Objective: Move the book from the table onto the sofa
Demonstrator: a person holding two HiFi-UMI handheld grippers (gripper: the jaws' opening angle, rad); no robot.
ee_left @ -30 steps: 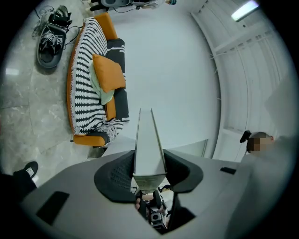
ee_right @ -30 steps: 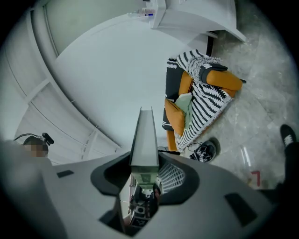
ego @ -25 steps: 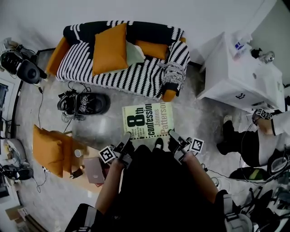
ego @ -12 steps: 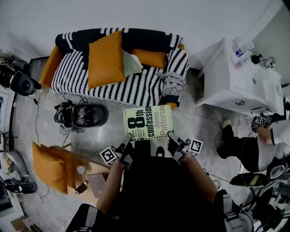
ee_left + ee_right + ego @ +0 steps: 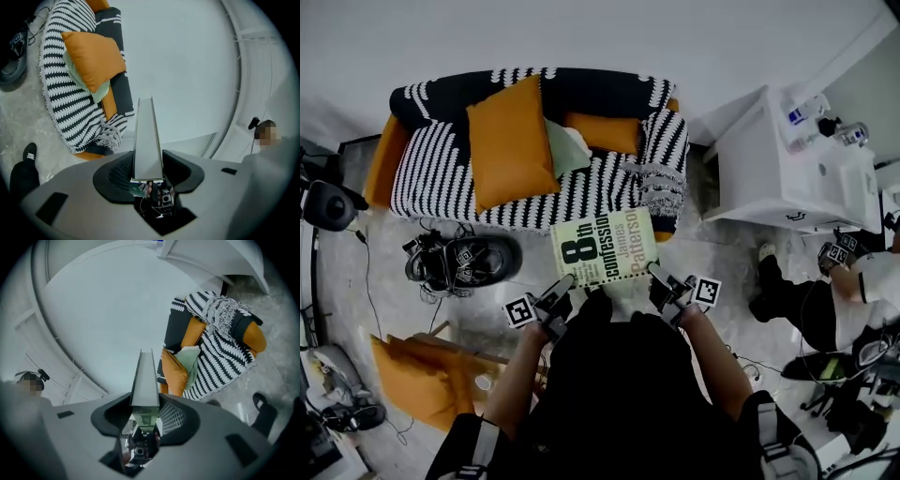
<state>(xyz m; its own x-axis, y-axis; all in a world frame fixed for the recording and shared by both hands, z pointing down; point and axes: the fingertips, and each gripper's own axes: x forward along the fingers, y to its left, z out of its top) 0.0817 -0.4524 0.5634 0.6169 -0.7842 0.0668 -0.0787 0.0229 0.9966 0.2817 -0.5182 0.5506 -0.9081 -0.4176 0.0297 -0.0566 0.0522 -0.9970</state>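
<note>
The book, pale green with "8th confession" in black print, hangs level between both grippers, and its far edge overlaps the front of the sofa. My left gripper is shut on the near left corner, its jaws having just eased slightly wider. My right gripper is shut on the near right corner. In the left gripper view the book runs edge-on out of the left gripper, with the sofa to the left. In the right gripper view the book leaves the right gripper edge-on.
A striped black-and-white blanket covers the sofa, with a large orange cushion and a pale green pillow on it. A white cabinet stands to the right. Black gear and orange cushions lie on the floor at left. A person sits at right.
Both grippers have carried the book toward the sofa. It hung over bare floor a second ago and now reaches the sofa's front edge. The grips are unchanged.
</note>
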